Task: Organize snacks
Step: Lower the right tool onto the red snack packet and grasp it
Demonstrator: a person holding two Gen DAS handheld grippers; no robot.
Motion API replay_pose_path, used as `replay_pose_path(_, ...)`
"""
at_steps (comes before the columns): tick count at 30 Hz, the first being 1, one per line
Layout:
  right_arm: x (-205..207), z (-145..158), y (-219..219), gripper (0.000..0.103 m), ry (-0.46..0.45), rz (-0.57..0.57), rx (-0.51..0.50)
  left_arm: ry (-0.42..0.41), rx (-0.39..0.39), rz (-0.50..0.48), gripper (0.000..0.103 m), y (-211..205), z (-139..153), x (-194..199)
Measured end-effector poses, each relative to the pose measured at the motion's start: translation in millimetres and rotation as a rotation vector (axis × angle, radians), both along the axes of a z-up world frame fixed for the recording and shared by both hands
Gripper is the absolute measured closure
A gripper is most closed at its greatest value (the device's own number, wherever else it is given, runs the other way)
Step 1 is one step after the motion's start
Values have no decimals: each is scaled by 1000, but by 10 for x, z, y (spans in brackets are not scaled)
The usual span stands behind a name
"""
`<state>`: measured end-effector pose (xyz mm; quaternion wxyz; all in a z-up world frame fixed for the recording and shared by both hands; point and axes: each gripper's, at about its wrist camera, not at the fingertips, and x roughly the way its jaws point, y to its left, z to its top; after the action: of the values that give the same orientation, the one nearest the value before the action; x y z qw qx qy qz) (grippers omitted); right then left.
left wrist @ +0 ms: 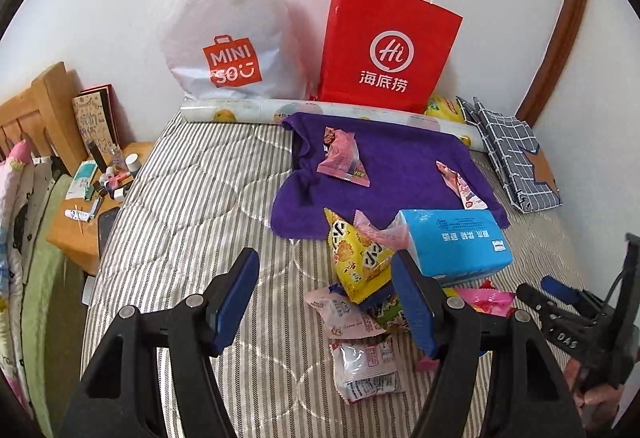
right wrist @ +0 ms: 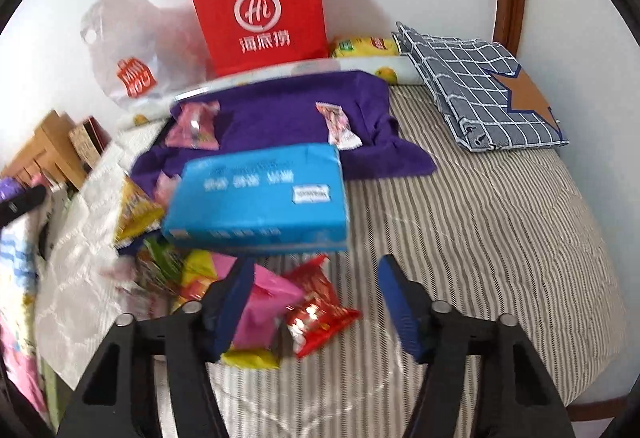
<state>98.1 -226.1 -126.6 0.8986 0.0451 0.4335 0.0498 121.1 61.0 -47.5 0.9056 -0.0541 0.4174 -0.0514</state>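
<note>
The left gripper (left wrist: 324,298) hangs with jaws apart and empty above a pile of crinkled snack packets (left wrist: 362,302) on the grey-striped mattress (left wrist: 192,205). The right gripper (right wrist: 316,308), jaws also parted and holding nothing, hovers over a red foil packet (right wrist: 316,318) beside a blue rectangular tissue pack (right wrist: 260,205). Beyond lie a purple towel (left wrist: 400,165) bearing two pink packets, and a red paper bag (left wrist: 384,49).
</note>
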Motion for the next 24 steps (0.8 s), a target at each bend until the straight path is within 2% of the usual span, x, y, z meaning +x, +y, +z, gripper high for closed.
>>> replay_pose_path(2, -1, -112, 6, 55, 30, 34, -25, 1, 5, 9, 35, 18, -27, 8)
replay_pose_path(4, -34, -205, 9, 60, 45, 63, -36, 12, 0, 13, 35, 31, -76, 43)
replay_pose_path(12, -11, -379, 40, 60, 67, 117, -56, 50, 0, 7, 35, -19, -230, 111)
replay_pose_path(19, 74, -479, 119, 58, 54, 138, -123, 79, -1, 22, 35, -19, -326, 137)
replay_pose_path(21, 55, -479, 116, 60, 44, 151, -136, 82, -7, 23, 35, -14, -344, 141)
replay_pose_path(23, 23, -464, 49, 69, 42, 146, -121, 84, -8, 29, 35, -8, -359, 145)
replay_pose_path(24, 14, -452, 8, 70, 43, 139, -109, 86, -9, 30, 35, -4, -368, 146)
